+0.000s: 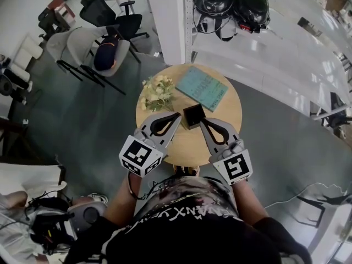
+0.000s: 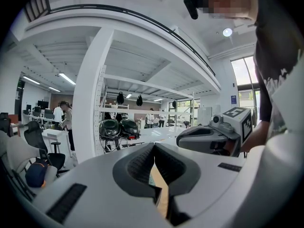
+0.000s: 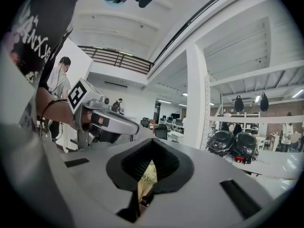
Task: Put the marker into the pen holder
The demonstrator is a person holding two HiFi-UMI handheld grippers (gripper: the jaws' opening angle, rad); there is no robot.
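Left gripper (image 1: pixel 177 115) and right gripper (image 1: pixel 202 120), jaws pressed together, empty, flank the upright open-topped pen holder (image 1: pixel 193 113)

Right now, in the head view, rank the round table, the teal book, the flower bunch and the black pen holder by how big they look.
1. round table, by far the largest
2. teal book
3. flower bunch, a little smaller than the book, with a loose outline
4. black pen holder, the smallest

All sit at table height, so nearness hardly skews this.
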